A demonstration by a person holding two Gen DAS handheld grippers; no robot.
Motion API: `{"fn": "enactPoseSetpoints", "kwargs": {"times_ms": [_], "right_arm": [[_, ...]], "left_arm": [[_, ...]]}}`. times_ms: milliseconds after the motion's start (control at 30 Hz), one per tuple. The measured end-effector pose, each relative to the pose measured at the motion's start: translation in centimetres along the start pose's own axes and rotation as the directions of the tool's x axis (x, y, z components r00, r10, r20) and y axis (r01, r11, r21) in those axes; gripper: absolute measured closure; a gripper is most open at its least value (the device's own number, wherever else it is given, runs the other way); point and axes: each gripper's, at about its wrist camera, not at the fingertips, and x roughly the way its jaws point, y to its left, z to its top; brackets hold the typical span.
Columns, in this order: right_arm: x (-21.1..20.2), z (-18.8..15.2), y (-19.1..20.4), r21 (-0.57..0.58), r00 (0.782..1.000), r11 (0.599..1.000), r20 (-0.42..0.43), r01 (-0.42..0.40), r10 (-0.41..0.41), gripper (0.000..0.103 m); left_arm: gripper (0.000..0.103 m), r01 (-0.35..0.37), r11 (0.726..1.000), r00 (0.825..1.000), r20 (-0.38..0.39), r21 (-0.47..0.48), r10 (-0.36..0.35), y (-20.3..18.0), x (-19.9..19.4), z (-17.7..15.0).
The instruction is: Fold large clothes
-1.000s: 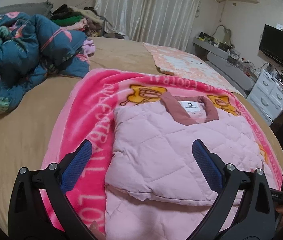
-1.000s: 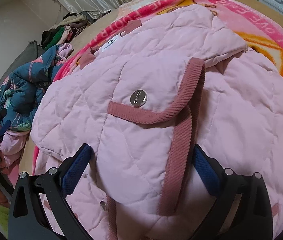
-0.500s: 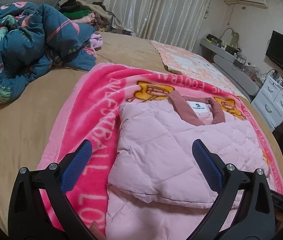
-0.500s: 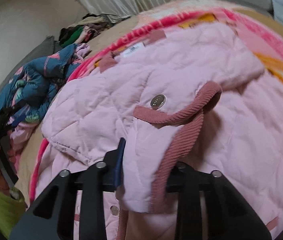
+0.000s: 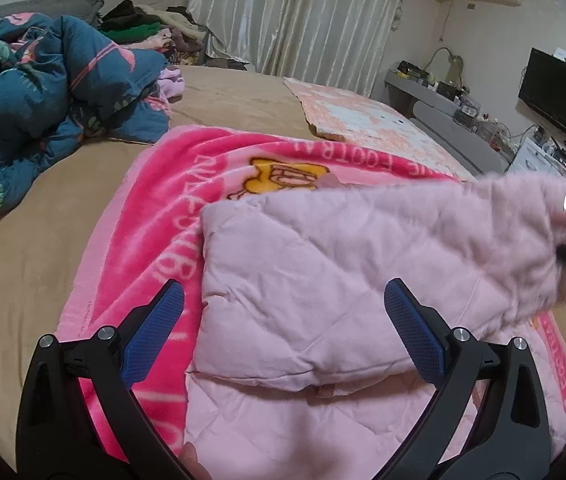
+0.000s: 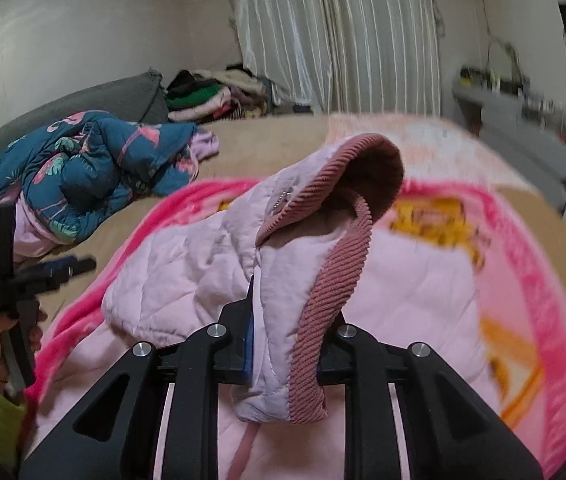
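The pink quilted jacket [image 5: 323,288] lies on a pink printed blanket [image 5: 151,240] spread over the tan-covered bed [image 5: 11,264], toward the bed's near edge. One quilted panel is folded over the jacket body.

The right tool [image 6: 283,344] is closed on the jacket's corduroy-trimmed edge [image 6: 331,292]; fabric fills the gap between its fingers, and the gripped section is raised off the blanket, with the trim curling over above the tool. In the left wrist view this raised section appears blurred at the right side of the frame.

The left tool [image 5: 283,332] is spread wide, with nothing between its blue pads [image 5: 411,328]. It sits above the near part of the folded panel; contact with the fabric cannot be determined.

A blue patterned duvet [image 5: 43,92] is bunched at the far left of the bed. Striped curtains [image 5: 303,16] hang beyond the bed's far edge.
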Motion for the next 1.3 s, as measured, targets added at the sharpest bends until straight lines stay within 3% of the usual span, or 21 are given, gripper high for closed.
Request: {"fn": "enactPoseSetpoints", "kwargs": {"times_ms": [267,833,933,1167,1300], "right_arm": [[2.2,1.3,-2.3,-0.014,0.999,0.999,0.000,0.046,-0.046,0.085],[6.8,-3.2,-5.2,0.071,0.986,0.992,-0.138,0.104,-0.093,0.083],[7.2,-3.6,-5.4,0.086,0.983,0.990,-0.157,0.115,-0.100,0.079],[6.5,-3.4,-6.4,0.116,0.979,0.981,-0.149,0.158,-0.140,0.058],[5.5,-3.0,-6.5,0.116,0.980,0.978,-0.124,0.173,-0.158,0.053]], "left_arm": [[0.009,0.007,1.000,1.000,-0.013,0.030,-0.007,-1.1,1.6,-1.1],[0.015,0.039,0.999,0.999,-0.001,0.023,-0.039,-1.1,2.7,-1.6],[0.024,0.053,0.998,0.998,-0.019,0.025,-0.053,-1.3,3.2,-1.8],[0.026,0.056,0.998,0.998,-0.031,0.031,-0.055,-1.6,3.6,-2.0],[0.027,0.057,0.998,0.997,-0.049,0.028,-0.056,-1.6,4.0,-2.1]]}}
